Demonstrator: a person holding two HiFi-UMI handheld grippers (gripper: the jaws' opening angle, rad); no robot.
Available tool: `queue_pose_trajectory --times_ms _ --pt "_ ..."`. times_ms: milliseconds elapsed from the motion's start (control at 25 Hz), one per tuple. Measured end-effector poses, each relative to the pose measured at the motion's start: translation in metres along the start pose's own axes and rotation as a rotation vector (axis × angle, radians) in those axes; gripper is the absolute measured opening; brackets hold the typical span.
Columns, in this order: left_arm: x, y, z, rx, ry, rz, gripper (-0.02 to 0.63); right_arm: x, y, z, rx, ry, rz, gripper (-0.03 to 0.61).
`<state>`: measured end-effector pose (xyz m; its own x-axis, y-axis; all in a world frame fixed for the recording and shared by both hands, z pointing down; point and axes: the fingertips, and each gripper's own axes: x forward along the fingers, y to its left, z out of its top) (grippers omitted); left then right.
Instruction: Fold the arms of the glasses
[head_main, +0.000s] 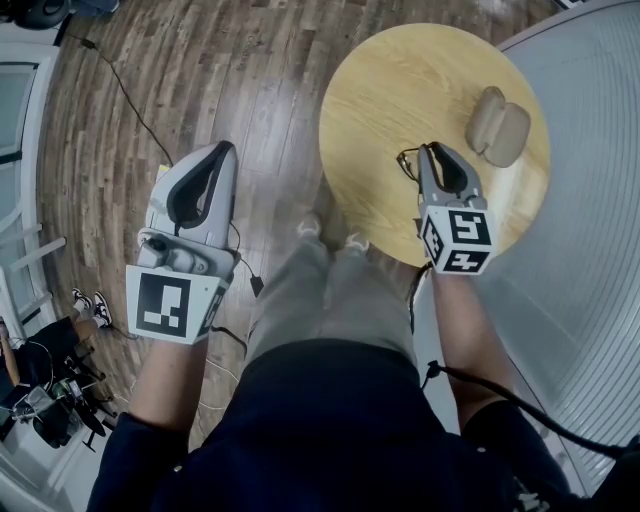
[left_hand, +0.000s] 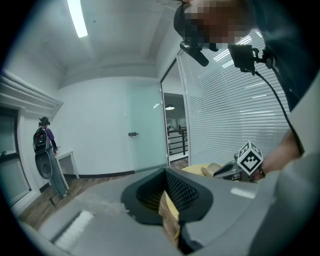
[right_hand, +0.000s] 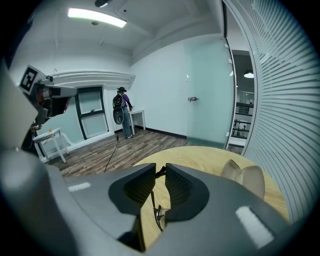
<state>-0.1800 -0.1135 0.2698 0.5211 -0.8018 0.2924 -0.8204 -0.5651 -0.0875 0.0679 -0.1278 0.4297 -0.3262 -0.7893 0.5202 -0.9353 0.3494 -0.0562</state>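
On table (head_main: 390, 90): glasses (head_main: 406, 163) left of case (head_main: 497, 127)

The round table (head_main: 400, 80) has bare wood across its far and left parts, free to pass. An open glasses case (head_main: 497, 127) blocks its right side, and the glasses (head_main: 407, 163) lie near its middle. A slatted wall (head_main: 590, 200) crowds its right rim.

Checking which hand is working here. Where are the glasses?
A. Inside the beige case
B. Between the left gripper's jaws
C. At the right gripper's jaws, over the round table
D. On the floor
C: the thin frame of the glasses runs between the jaws of the right gripper, above the round table.
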Motion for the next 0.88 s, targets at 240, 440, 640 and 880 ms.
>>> queue_pose_trajectory --times_ms 240,440,640,880 --pt "0.005 -0.013 -0.005 0.004 -0.002 -0.026 0.002 -0.01 -0.005 -0.011 0.006 0.002 -0.008 0.069" --pt "0.009 -0.027 -0.008 0.013 -0.002 -0.048 0.002 -0.017 -0.01 -0.024 0.013 0.004 -0.013 0.071" --pt "0.01 -0.032 -0.005 0.02 -0.004 -0.062 0.002 -0.023 -0.009 -0.03 0.021 0.007 -0.018 0.07" --pt "0.011 -0.045 -0.007 0.025 -0.006 -0.072 0.002 -0.031 -0.013 -0.041 0.026 0.001 -0.028 0.071"
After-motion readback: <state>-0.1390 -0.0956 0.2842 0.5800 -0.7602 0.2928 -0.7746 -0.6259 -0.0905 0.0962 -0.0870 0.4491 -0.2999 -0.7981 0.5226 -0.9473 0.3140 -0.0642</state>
